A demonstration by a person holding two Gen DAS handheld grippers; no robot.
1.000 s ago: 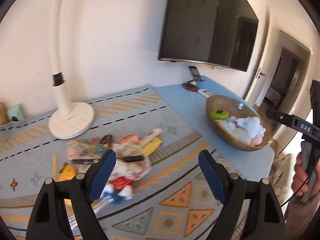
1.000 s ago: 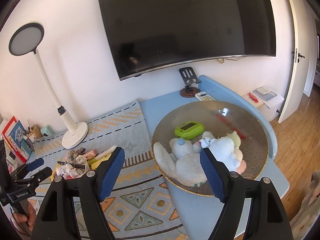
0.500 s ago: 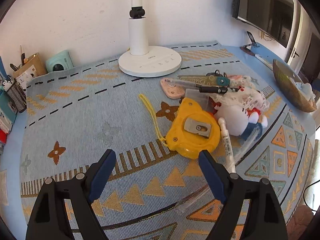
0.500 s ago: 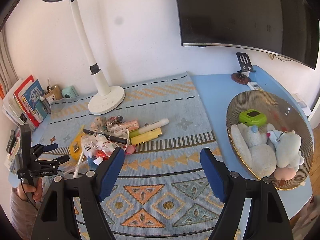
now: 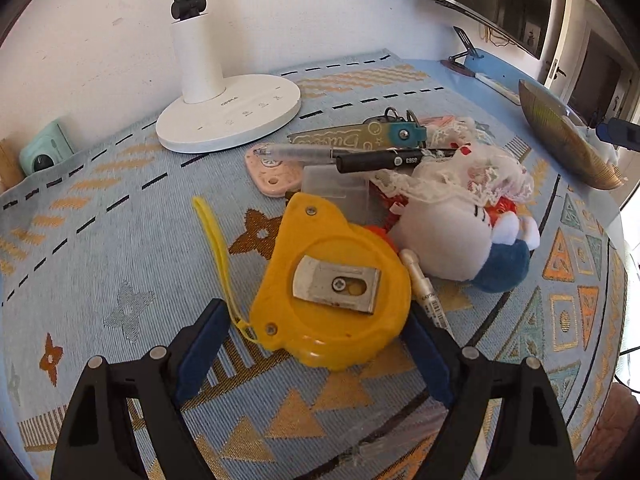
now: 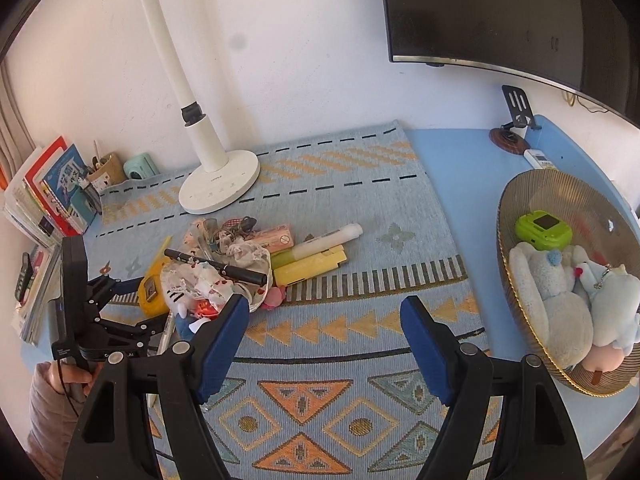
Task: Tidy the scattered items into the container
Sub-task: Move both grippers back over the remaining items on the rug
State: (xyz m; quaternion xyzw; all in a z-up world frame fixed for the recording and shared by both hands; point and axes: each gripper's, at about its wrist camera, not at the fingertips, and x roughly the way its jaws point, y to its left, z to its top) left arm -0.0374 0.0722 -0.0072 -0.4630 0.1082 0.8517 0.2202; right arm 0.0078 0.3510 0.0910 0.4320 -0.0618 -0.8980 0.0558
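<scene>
Patterned blue cloth [image 6: 352, 208] covers most of the desk, with a white lamp [image 5: 228, 114] standing at the back; small lettering on its base is too fine to read. The left gripper [image 5: 316, 354] sits low with its fingers spread wide on either side of a yellow tape measure [image 5: 332, 288], metal clip facing up; I cannot tell whether the pads touch it. Just behind lie a white plush [image 5: 456, 236] under lace, a black pen [image 5: 384, 160] printed "0.5", and a ruler [image 5: 340, 138] with cursive writing I can't make out. A silver pen [image 5: 424, 292] disappears under the right finger.

Only the right wrist view shows the bowl [image 6: 516, 312] fully, well apart at the desk's right end, holding plush toys and a green gadget [image 6: 542, 230]. The right gripper [image 6: 324, 340] hangs wide open over bare cloth. That view also shows yellow markers [image 6: 308, 266] beside the pile and books [image 6: 44, 196] at the left edge, their covers partly cut off.
</scene>
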